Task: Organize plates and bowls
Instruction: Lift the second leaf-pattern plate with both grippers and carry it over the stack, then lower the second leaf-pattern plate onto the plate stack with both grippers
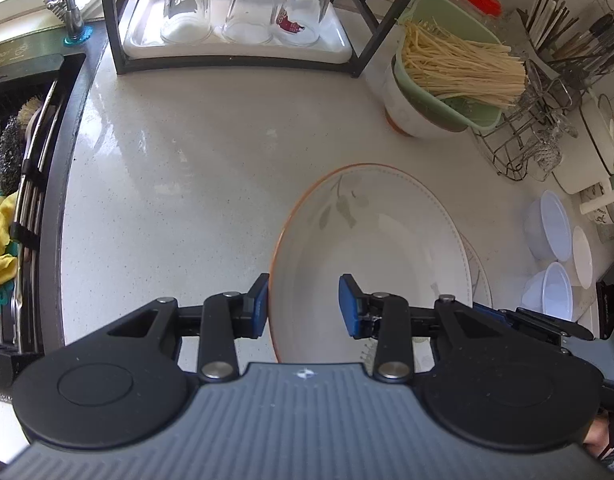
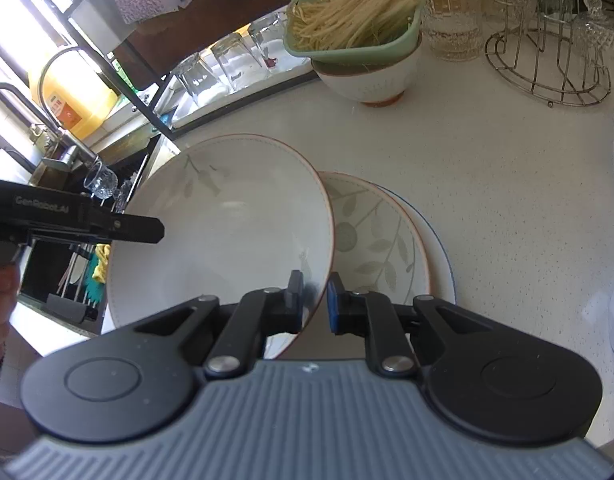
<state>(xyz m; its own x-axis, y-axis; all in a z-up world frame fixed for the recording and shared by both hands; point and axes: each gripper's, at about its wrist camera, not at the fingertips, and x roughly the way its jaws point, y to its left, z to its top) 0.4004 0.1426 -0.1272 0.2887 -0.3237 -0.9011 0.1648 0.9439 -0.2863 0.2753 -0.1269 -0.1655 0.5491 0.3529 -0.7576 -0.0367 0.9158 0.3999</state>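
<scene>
Rightward, right claw [image 2: 314,304] pinches bowl [image 2: 227,232] rim.

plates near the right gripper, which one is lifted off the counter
The big orange-rimmed plate, tilted up with its rim between the right gripper pads. The leaf-patterned plate and blue-rimmed plate lie flat, stacked.

A pale speckled tabletop [image 1: 179,168] carries a dark rack [image 1: 243,60] at its far edge beside the sink. Toward the far right corner stand a white bowl [image 2: 371,80] and a wire glass stand [image 2: 547,68]. Stacked plates [image 2: 435,264] lie near the front edge.
</scene>
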